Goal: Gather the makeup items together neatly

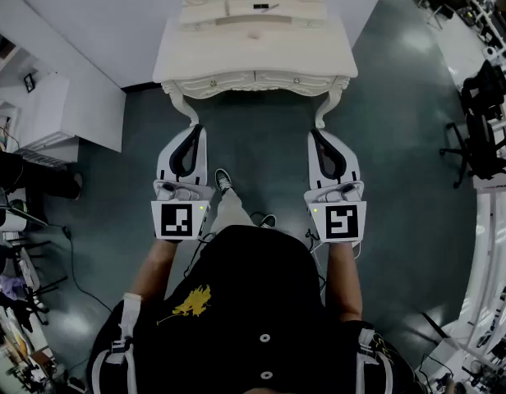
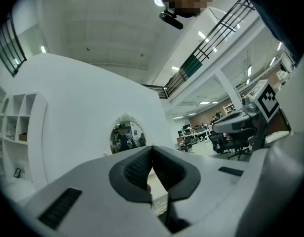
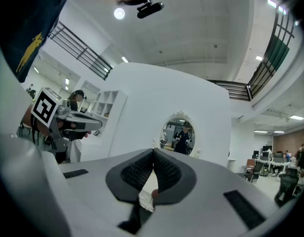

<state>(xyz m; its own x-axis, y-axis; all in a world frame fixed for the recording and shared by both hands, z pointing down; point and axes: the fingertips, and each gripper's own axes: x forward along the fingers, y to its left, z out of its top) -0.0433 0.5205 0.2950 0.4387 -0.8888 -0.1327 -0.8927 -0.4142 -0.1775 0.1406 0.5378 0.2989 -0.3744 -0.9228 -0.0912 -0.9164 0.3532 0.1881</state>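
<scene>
We hold the left gripper [image 1: 195, 130] and the right gripper [image 1: 315, 134] side by side in front of us, roughly level, over the dark grey floor [image 1: 261, 134] and just short of the white carved dressing table [image 1: 228, 60]. Both pairs of jaws are pressed together with nothing between them (each gripper's own view shows the black ribbed pads [image 2: 137, 169] meeting at the tip). On the table's surface, well apart from both grippers, a small dark item [image 1: 261, 6] lies on the raised back ledge. A small pinkish item [image 1: 255, 34] lies just in front of that. Both are too small to identify. An oval white-framed mirror [image 3: 179, 132] stands above the table, and a white cubby shelf [image 3: 106, 102] stands to its left.
</scene>
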